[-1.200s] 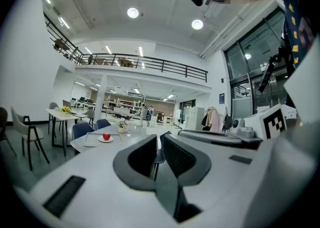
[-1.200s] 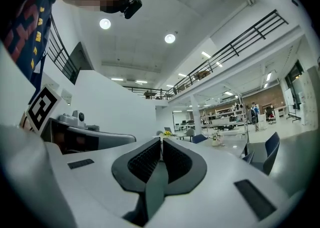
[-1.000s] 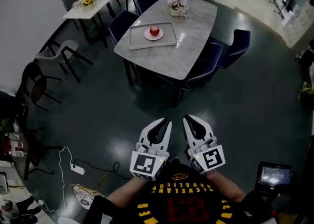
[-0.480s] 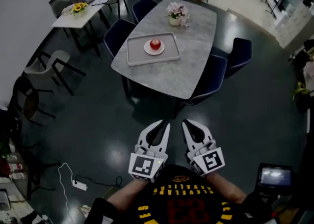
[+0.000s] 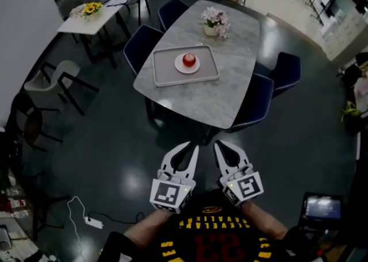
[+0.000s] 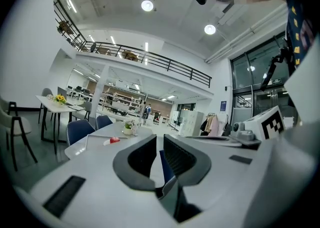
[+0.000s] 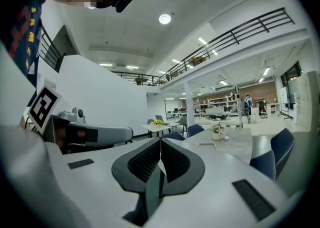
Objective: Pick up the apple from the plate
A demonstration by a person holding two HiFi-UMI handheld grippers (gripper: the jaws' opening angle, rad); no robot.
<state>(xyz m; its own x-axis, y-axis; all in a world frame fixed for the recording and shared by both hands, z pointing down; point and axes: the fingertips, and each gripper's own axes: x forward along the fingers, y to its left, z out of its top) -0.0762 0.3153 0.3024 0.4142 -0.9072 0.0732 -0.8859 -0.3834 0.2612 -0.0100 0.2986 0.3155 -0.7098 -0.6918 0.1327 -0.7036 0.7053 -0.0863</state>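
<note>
A red apple rests on a small white plate inside a grey tray on the marble table, far ahead of both grippers. In the left gripper view the apple is a small red spot on the distant tabletop. My left gripper is held low in front of the person's body, its jaws a narrow gap apart with nothing in them. My right gripper is beside it with its tips touching, also empty. In their own views the left gripper and the right gripper point towards the table.
A vase of pink flowers stands behind the tray. Blue chairs ring the table. A smaller table with yellow flowers and grey chairs stand to the left. A cable lies on the dark floor.
The table with the tray and apple has come nearer and shifted right in the head view. Both grippers keep their pose in front of the body.
</note>
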